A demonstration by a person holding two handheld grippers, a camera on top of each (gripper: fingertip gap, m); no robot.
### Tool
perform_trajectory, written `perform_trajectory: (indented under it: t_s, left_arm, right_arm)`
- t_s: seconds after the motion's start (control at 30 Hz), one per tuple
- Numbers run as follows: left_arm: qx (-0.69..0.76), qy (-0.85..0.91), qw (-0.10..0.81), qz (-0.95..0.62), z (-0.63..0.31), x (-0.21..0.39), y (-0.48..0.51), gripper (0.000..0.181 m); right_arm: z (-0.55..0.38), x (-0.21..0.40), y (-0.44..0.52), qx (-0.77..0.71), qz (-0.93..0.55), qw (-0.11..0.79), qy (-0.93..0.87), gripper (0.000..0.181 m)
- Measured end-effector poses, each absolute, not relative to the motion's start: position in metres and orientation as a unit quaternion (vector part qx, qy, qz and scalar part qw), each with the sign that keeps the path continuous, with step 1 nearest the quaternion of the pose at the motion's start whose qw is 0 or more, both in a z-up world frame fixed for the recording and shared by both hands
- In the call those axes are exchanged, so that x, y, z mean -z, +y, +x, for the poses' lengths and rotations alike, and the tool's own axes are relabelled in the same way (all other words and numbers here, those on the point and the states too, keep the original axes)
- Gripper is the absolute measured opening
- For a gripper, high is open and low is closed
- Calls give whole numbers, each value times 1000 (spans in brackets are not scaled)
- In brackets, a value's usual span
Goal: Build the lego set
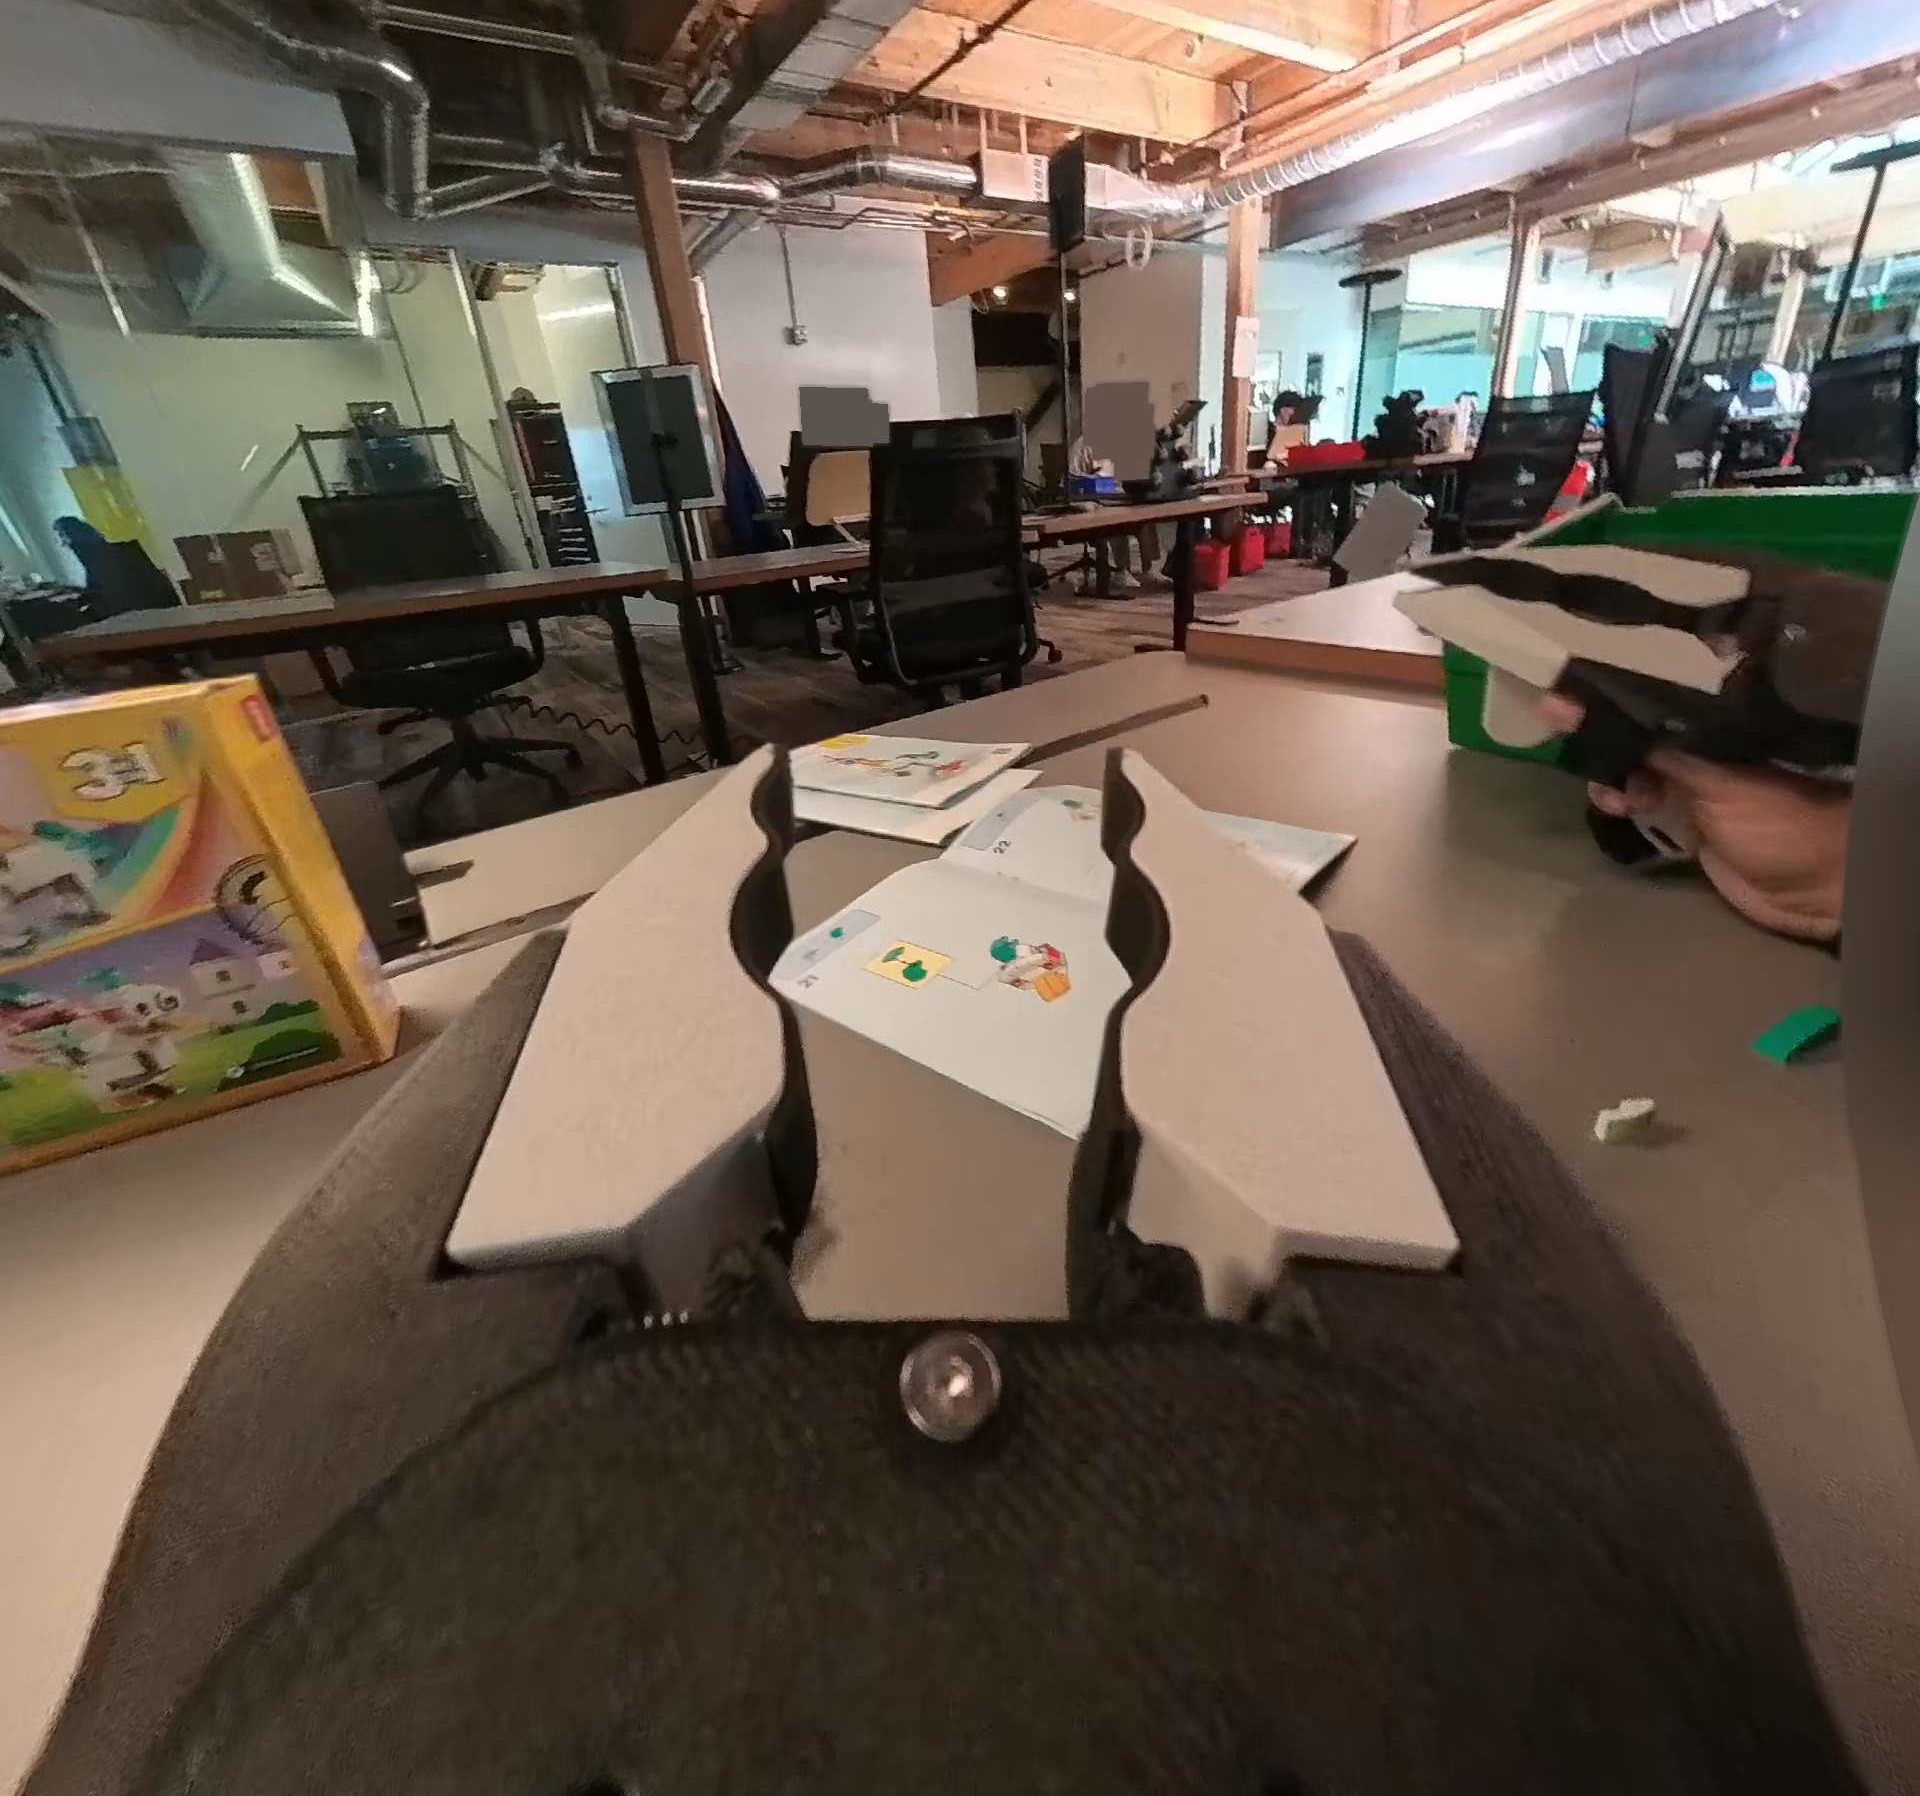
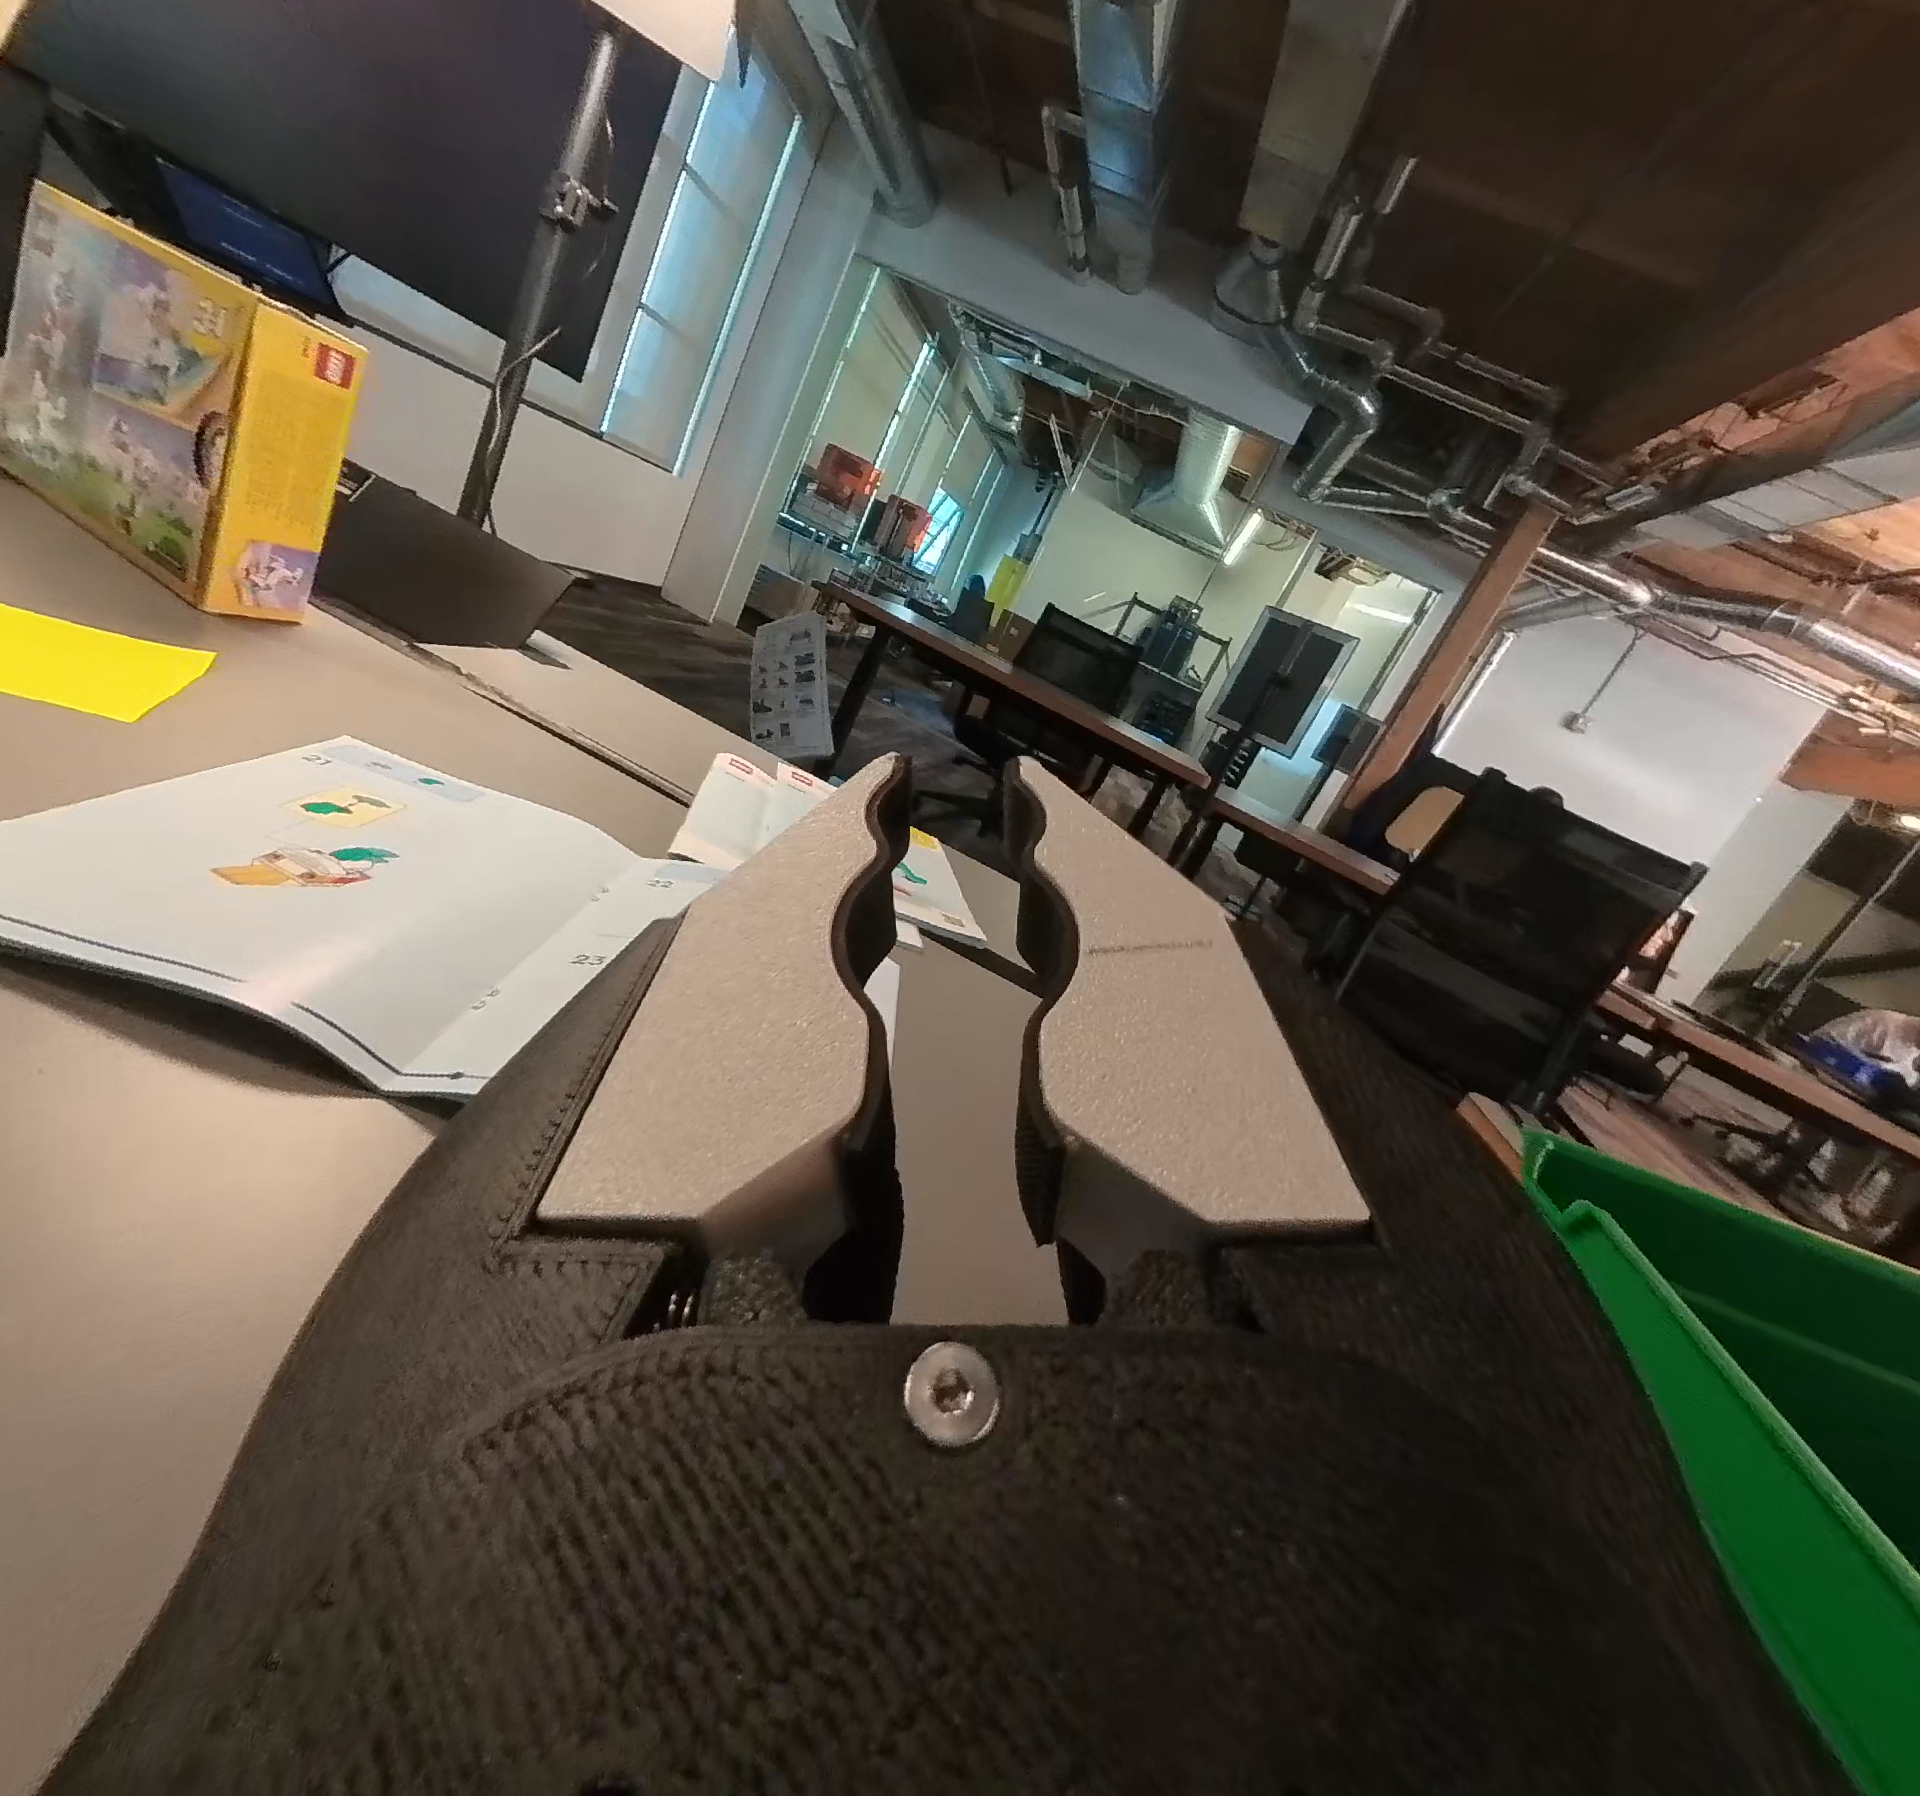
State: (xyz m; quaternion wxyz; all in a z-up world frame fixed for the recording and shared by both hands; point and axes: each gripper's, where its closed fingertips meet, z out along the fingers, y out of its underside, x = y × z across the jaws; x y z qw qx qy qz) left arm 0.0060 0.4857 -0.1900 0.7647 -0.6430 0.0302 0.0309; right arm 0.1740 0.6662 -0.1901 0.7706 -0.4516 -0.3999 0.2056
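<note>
An open instruction booklet [image 1: 935, 998] lies on the grey table, just beyond my left gripper [image 1: 945, 759], which is open and empty a little above the table. A green brick [image 1: 1792, 1031] and a small pale brick [image 1: 1623, 1118] lie loose on the table to its right. My right gripper [image 2: 956, 780] is empty, its fingers a narrow gap apart, raised and pointing past the booklet [image 2: 312, 894]. It also shows at the right of the left wrist view [image 1: 1429, 616], held by a hand [image 1: 1745, 842].
A yellow set box [image 1: 177, 915] stands at the left, also in the right wrist view [image 2: 177, 416]. A green bin [image 2: 1745, 1331] sits close on the right. More booklets [image 1: 904, 770] lie farther back. A yellow sheet [image 2: 83, 671] lies at the left. Office desks and chairs stand beyond the table. Left tips to right tips: about 25 centimeters. To the green brick [image 1: 1792, 1031]: right tips about 20 centimeters, left tips about 25 centimeters.
</note>
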Motion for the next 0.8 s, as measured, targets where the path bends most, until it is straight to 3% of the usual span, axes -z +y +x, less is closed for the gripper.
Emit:
perform_trajectory:
  t_s: [0.37, 0.8]
  left_arm:
    - [-64, -52, 776, -625, -50, 179, 465, 58]
    - [10, -59, 784, -617, -44, 179, 466, 59]
  right_arm:
    - [176, 191, 664, -211, -455, 768, -398, 15]
    - [174, 194, 667, -221, -466, 760, -396, 15]
